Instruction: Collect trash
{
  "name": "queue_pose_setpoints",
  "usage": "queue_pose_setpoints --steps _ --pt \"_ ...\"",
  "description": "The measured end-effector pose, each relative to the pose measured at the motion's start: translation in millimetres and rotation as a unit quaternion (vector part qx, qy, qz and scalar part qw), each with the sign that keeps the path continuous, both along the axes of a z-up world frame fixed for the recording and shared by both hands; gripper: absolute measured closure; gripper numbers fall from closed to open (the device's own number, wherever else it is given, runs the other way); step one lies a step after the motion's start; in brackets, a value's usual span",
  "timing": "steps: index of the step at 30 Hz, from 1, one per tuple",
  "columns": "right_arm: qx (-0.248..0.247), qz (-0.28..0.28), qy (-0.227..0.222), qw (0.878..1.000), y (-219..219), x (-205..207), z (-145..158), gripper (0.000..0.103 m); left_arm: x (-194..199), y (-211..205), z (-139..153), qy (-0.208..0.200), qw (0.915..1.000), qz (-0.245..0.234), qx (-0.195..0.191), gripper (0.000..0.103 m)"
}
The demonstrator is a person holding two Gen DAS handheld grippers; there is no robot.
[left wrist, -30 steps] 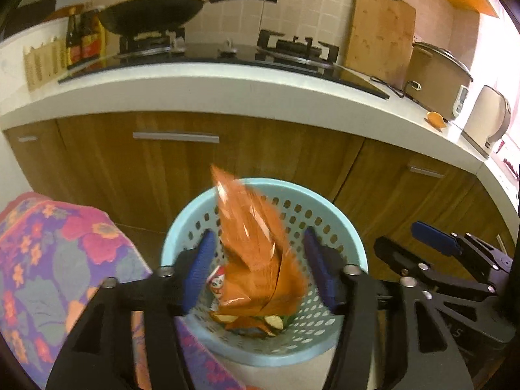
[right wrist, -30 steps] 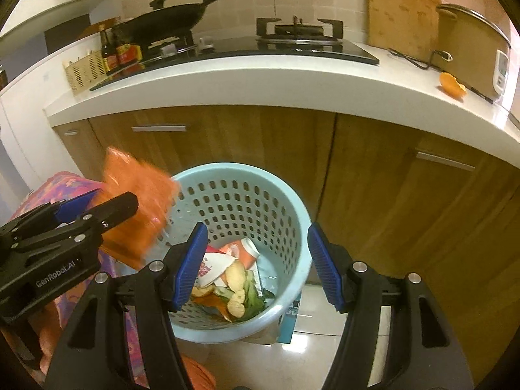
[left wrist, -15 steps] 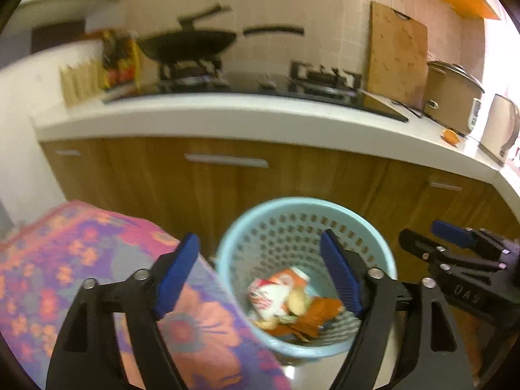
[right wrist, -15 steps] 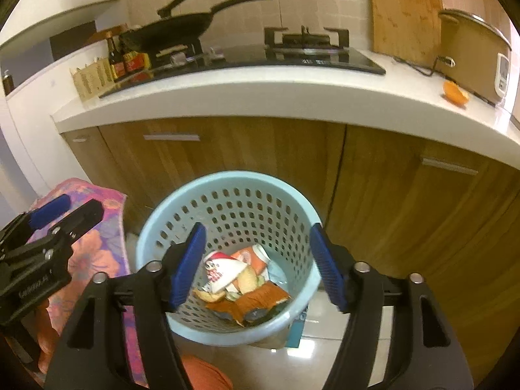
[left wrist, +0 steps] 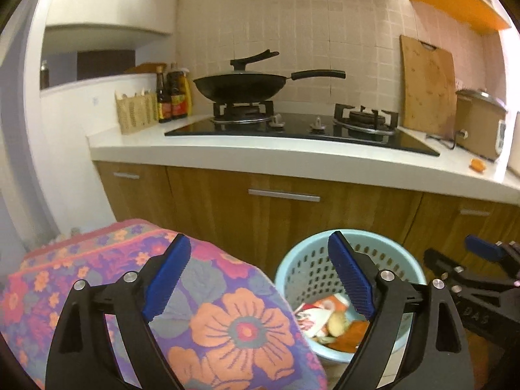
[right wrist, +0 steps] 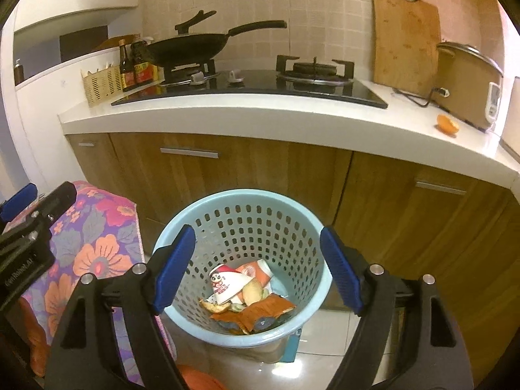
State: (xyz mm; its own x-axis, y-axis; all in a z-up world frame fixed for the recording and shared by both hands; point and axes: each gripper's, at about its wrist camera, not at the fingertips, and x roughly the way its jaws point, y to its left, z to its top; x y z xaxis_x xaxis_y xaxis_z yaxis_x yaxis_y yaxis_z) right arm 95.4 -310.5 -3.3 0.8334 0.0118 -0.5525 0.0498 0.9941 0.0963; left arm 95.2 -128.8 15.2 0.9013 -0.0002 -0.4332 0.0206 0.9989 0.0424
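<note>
A light blue perforated trash basket (right wrist: 182, 227) stands on the floor before the kitchen cabinets; it also shows in the left wrist view (left wrist: 292, 260). Inside lie an orange snack bag (right wrist: 260, 313), a crushed paper cup (right wrist: 224, 284) and peelings. My right gripper (right wrist: 258, 268) is open and empty above the basket. My left gripper (left wrist: 260, 279) is open and empty, to the left of the basket, over a flowered cloth (left wrist: 227, 325). An orange peel (right wrist: 448, 124) lies on the white counter near the rice cooker.
The flowered cloth (right wrist: 97, 243) covers a surface left of the basket. Wooden cabinets (right wrist: 260, 169) stand behind. The counter (right wrist: 260, 107) holds a hob with a wok (right wrist: 185, 48), sauce bottles (right wrist: 136, 65), a cutting board (right wrist: 406, 39) and a rice cooker (right wrist: 468, 81).
The orange snack bag left my left gripper and fell into the basket. My left gripper moved left and back over the flowered cloth. My right gripper drew back slightly.
</note>
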Motion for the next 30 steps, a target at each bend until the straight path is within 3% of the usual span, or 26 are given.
queue_pose_setpoints --steps 6,10,13,16,30 --pt "0.01 0.0 0.005 1.0 -6 5 3 0.027 3 4 -2 0.012 0.9998 -0.001 -0.014 0.018" --pt "0.001 -0.011 0.003 1.0 -7 8 4 0.027 2 5 -2 0.007 1.0 0.005 -0.001 0.017" --pt "0.02 -0.008 0.012 1.0 -8 12 3 0.027 4 10 -3 0.019 0.9996 -0.004 -0.02 0.017" --pt "0.005 -0.011 0.006 1.0 -4 11 6 0.027 6 16 -2 0.025 0.9988 -0.009 -0.042 0.017" --pt "0.001 -0.011 -0.009 1.0 -3 8 17 0.027 5 21 -1 0.023 0.9981 -0.006 -0.057 0.016"
